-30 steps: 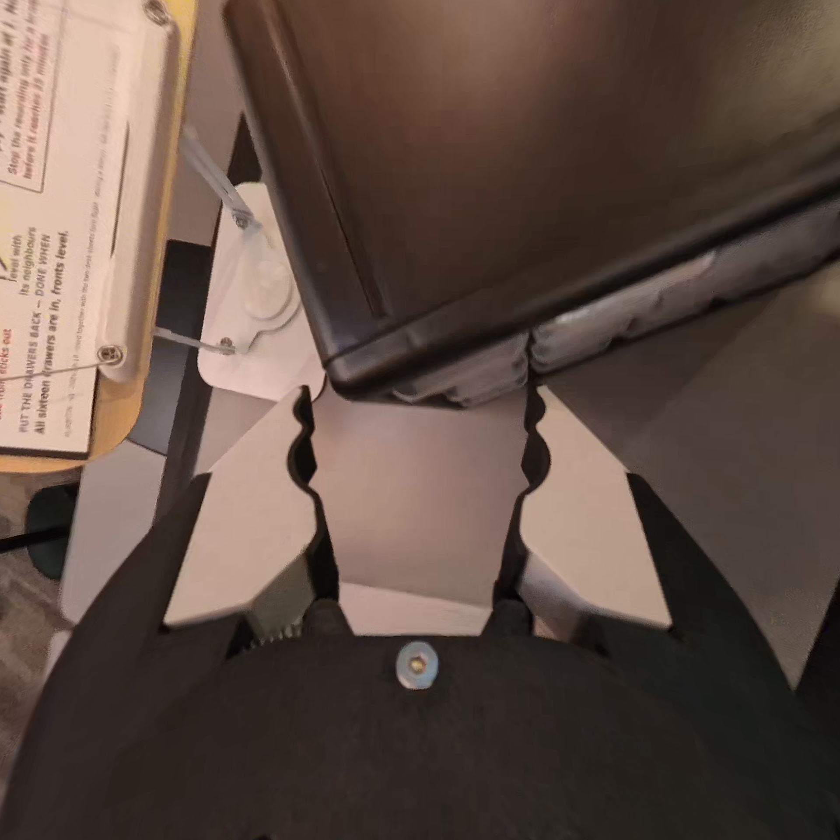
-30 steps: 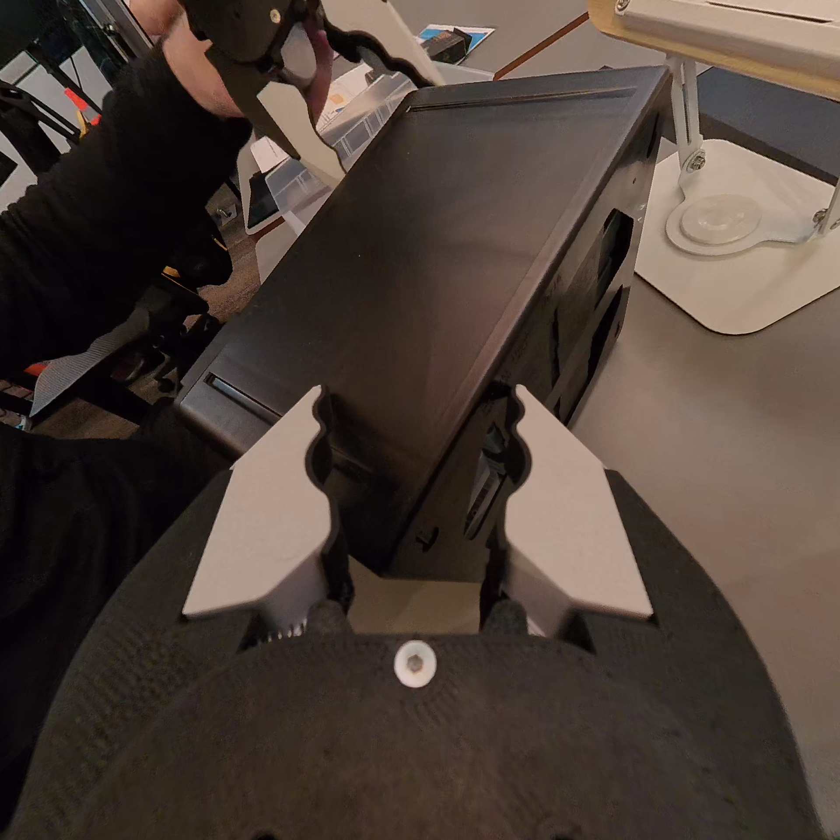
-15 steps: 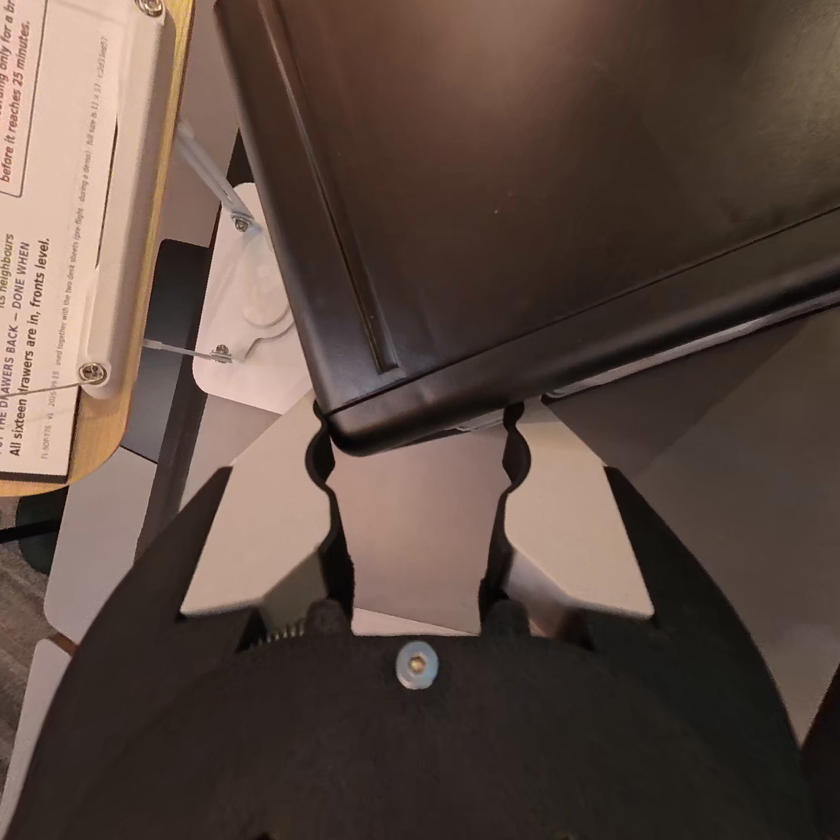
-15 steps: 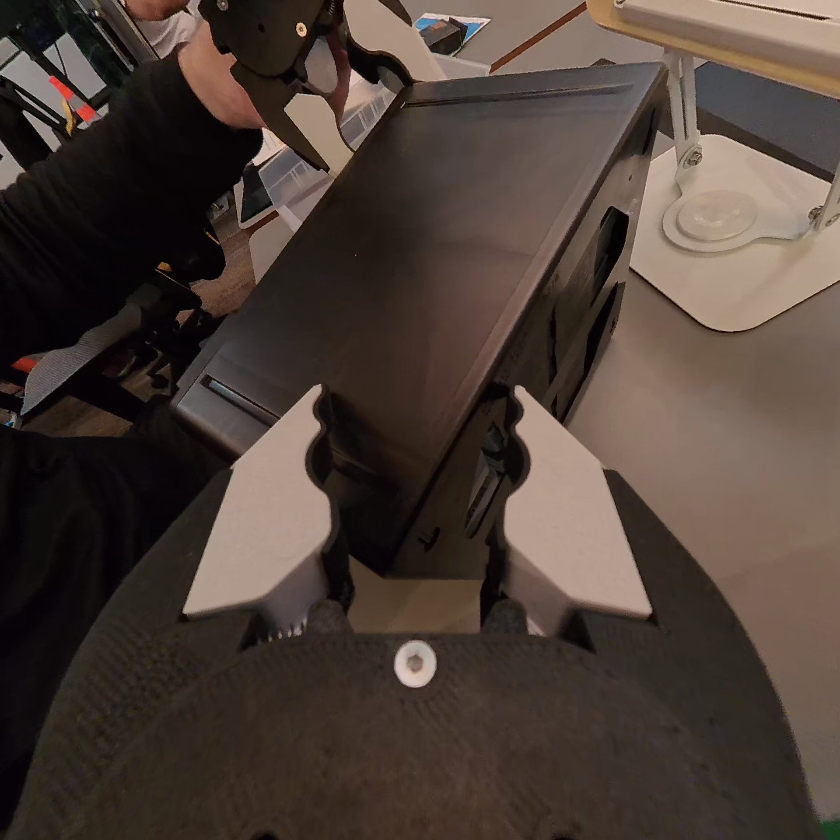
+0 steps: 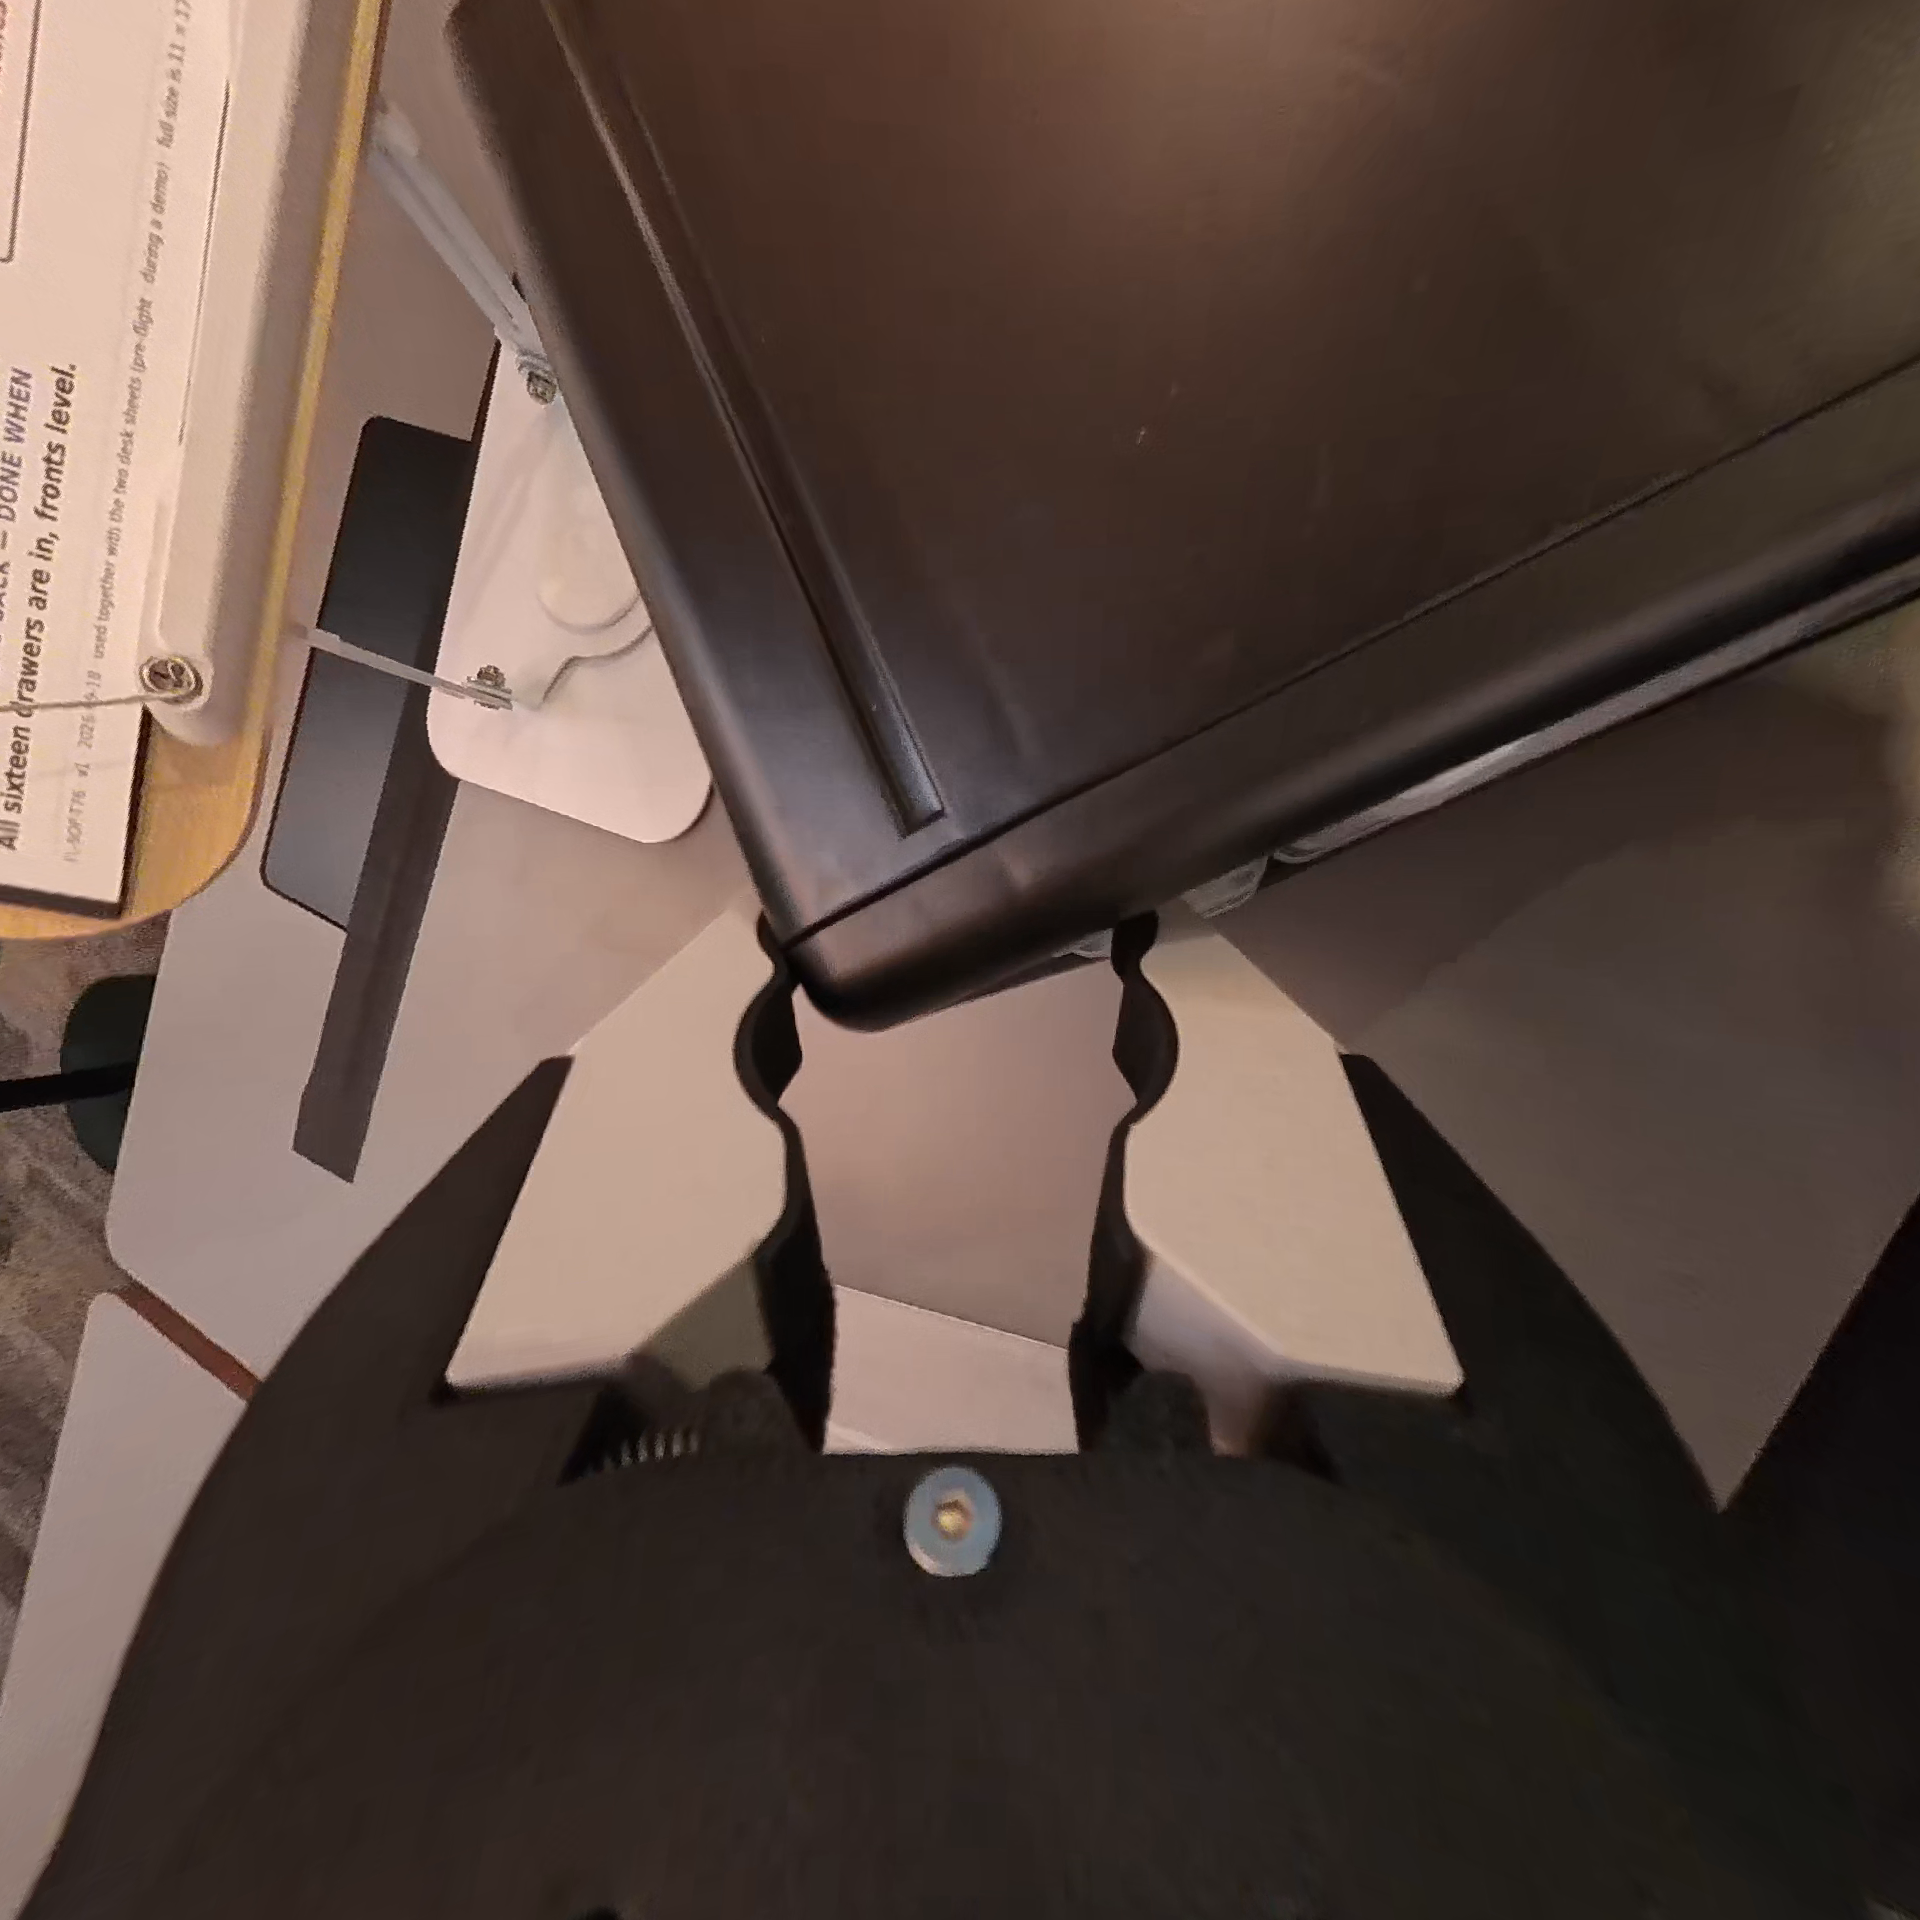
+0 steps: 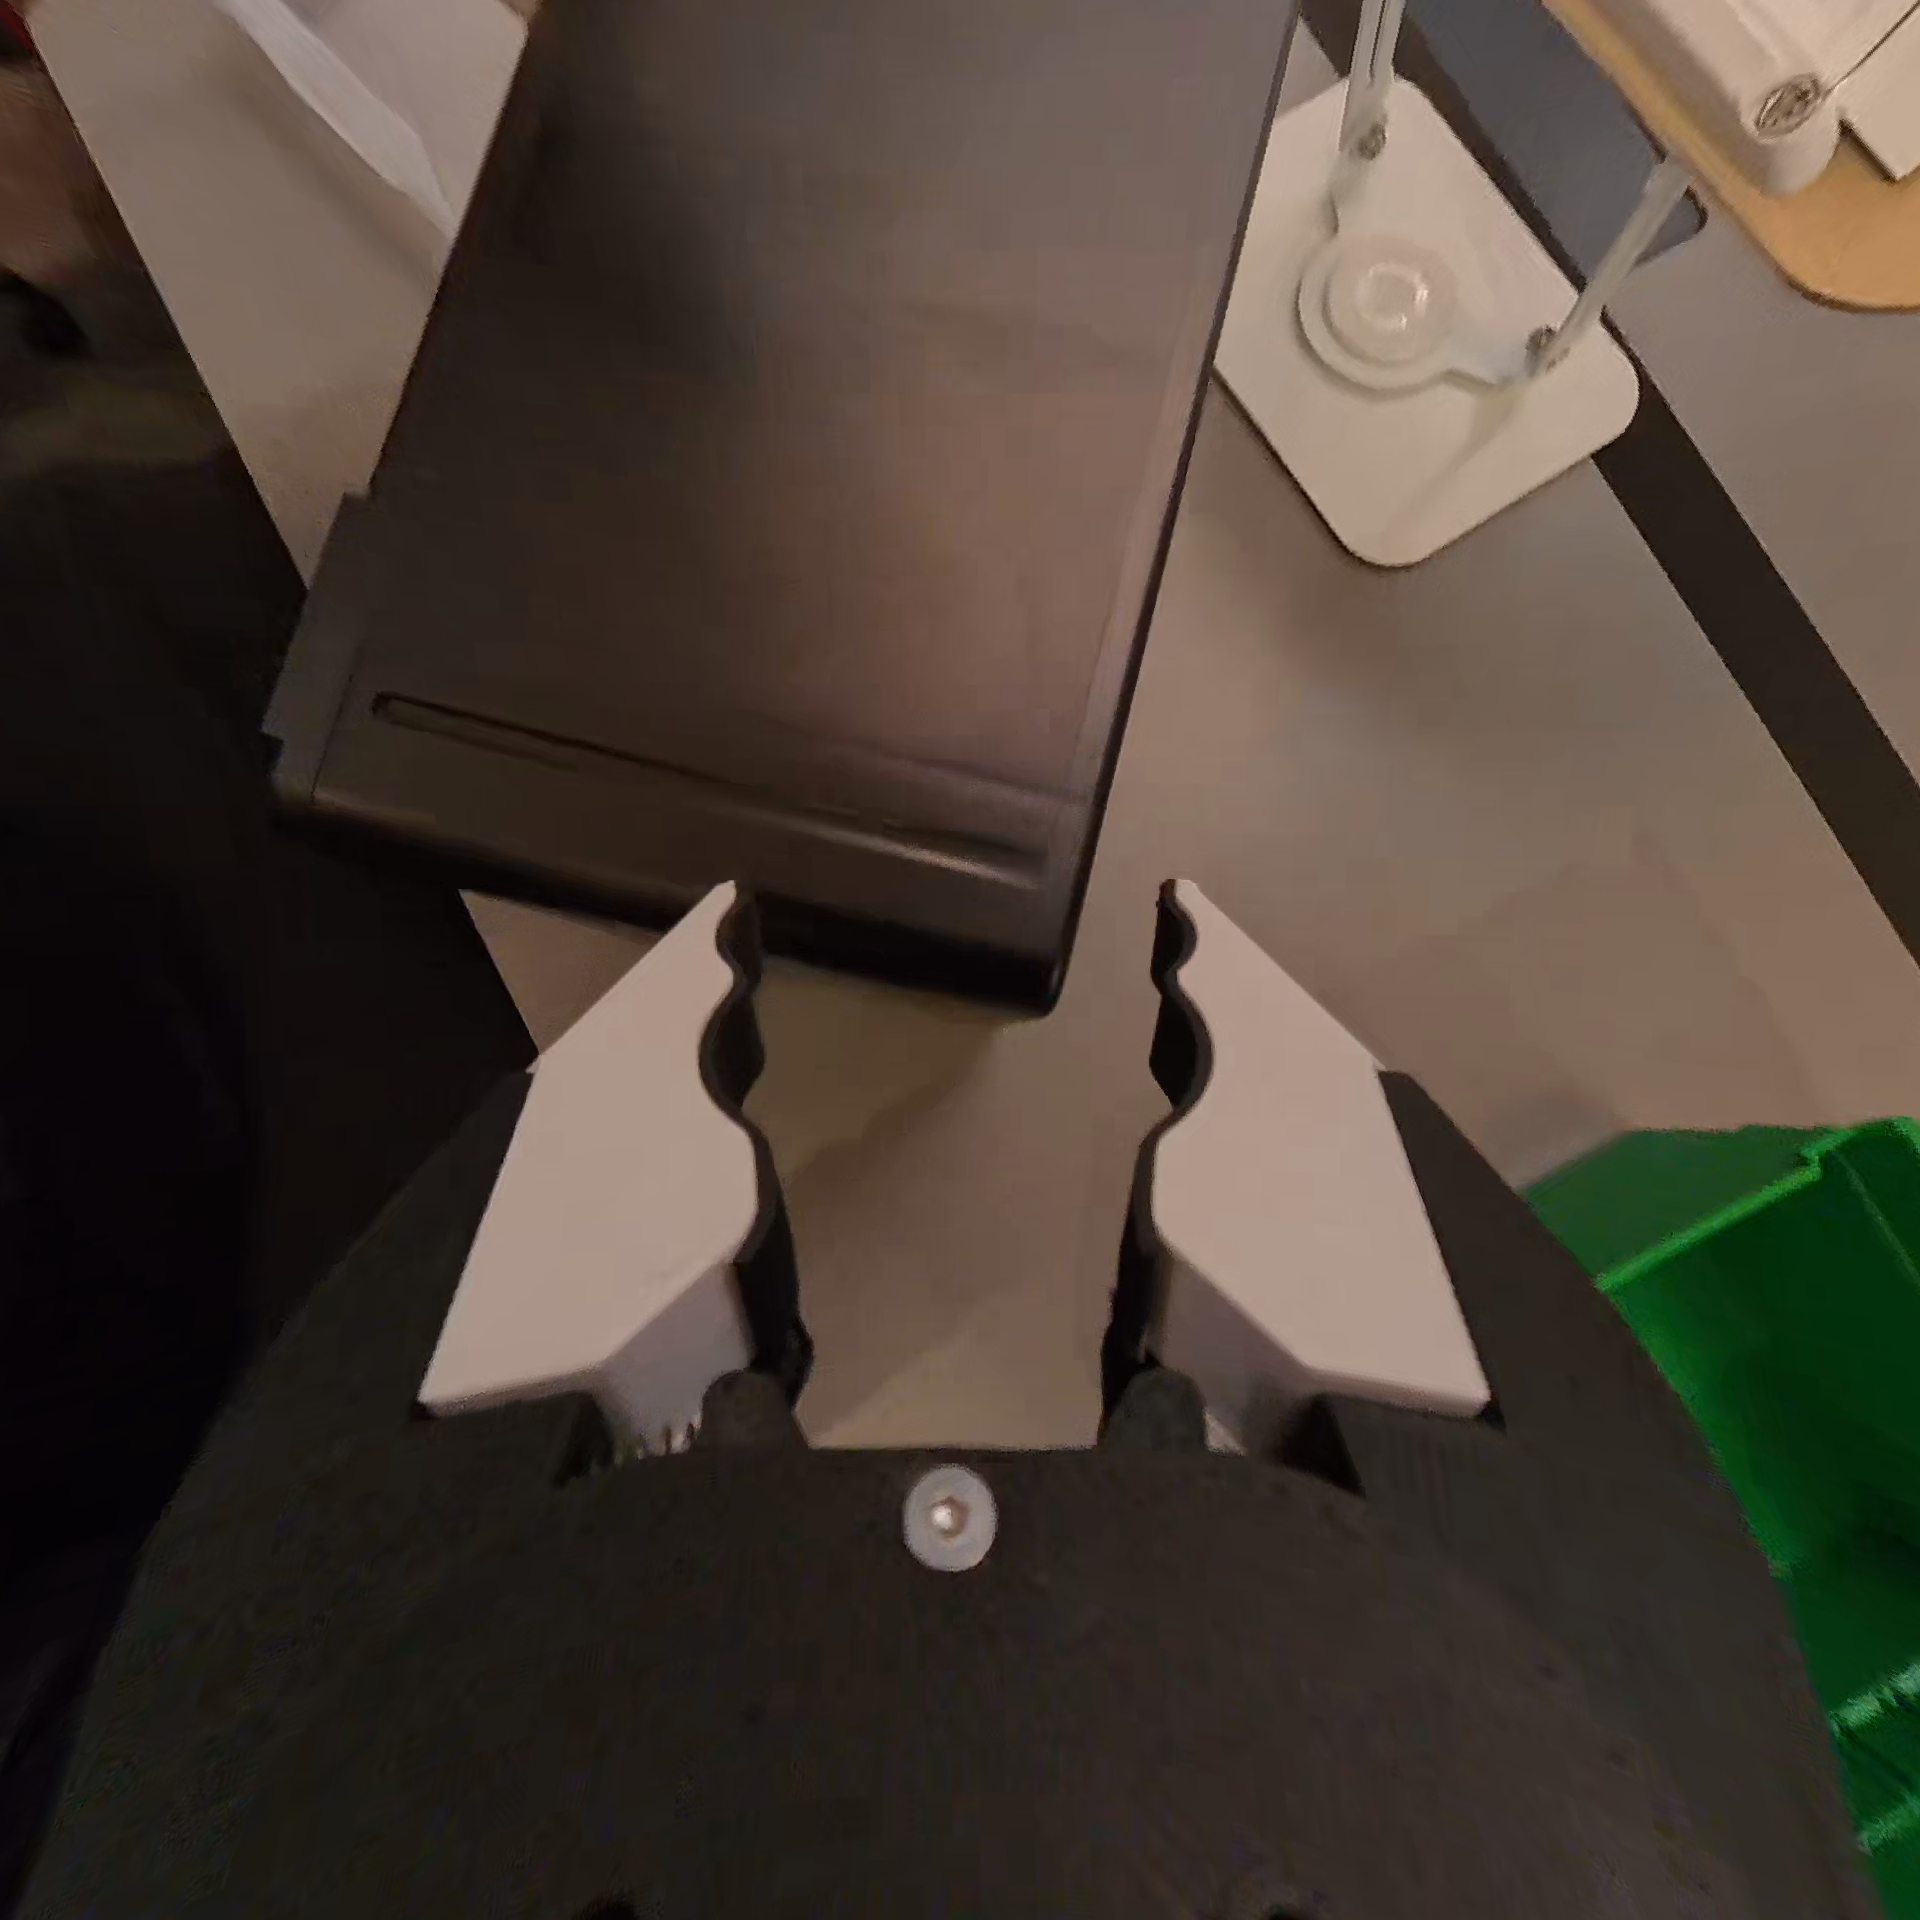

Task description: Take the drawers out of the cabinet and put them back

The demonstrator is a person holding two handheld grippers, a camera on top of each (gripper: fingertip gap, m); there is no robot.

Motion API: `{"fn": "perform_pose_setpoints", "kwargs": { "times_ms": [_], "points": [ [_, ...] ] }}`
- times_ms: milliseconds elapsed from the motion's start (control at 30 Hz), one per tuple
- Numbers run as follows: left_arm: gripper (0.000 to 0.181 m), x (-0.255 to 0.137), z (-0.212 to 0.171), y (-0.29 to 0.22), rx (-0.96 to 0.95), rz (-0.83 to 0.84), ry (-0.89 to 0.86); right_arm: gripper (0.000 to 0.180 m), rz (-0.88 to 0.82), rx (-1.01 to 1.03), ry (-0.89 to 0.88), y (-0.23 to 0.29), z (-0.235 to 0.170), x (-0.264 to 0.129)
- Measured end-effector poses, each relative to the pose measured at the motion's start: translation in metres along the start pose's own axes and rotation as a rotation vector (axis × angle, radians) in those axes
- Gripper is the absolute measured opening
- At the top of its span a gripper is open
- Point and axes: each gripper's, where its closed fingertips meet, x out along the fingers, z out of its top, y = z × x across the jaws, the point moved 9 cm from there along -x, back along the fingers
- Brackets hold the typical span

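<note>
The black cabinet (image 5: 1195, 416) stands on the grey table (image 5: 1558, 987), seen from above. Clear drawer fronts (image 5: 1231, 883) peek out under its front edge. My left gripper (image 5: 951, 925) has its jaws narrowed onto the cabinet's near top corner, and both fingertips touch it. In the right wrist view the cabinet (image 6: 831, 468) lies straight ahead. My right gripper (image 6: 956, 904) is open and empty just short of the cabinet's near end, with nothing between its fingers. The left gripper is out of frame in the right wrist view.
A white stand base (image 6: 1423, 343) sits on the table right of the cabinet and carries a wooden board with a paper sheet (image 5: 104, 416). A green bin (image 6: 1766, 1403) is at the right gripper's right. A black sleeve (image 6: 125, 935) fills the left side.
My right gripper has let the cabinet's corner out from between its fingers and drawn back. My left gripper's jaws have narrowed step by step onto the opposite corner.
</note>
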Motion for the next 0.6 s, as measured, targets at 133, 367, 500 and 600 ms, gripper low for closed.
{"fn": "perform_pose_setpoints", "kwargs": {
  "times_ms": [133,367,500,600],
  "points": [
    [0.054,-0.005,-0.007,-0.005,-0.01,0.002,-0.011,0.085,-0.056,-0.045,0.166,0.012,-0.009,0.004],
    [0.057,-0.01,-0.013,-0.016,-0.05,0.032,-0.031,0.07,-0.079,-0.02,0.264,0.005,-0.006,0.017],
    [0.059,-0.014,-0.013,-0.027,-0.026,0.063,0.004,0.044,-0.184,0.039,0.244,-0.012,-0.005,0.017],
    [0.062,-0.015,-0.011,-0.036,-0.055,0.059,0.007,0.026,-0.262,0.065,0.236,-0.025,-0.004,0.025]
  ]
}}
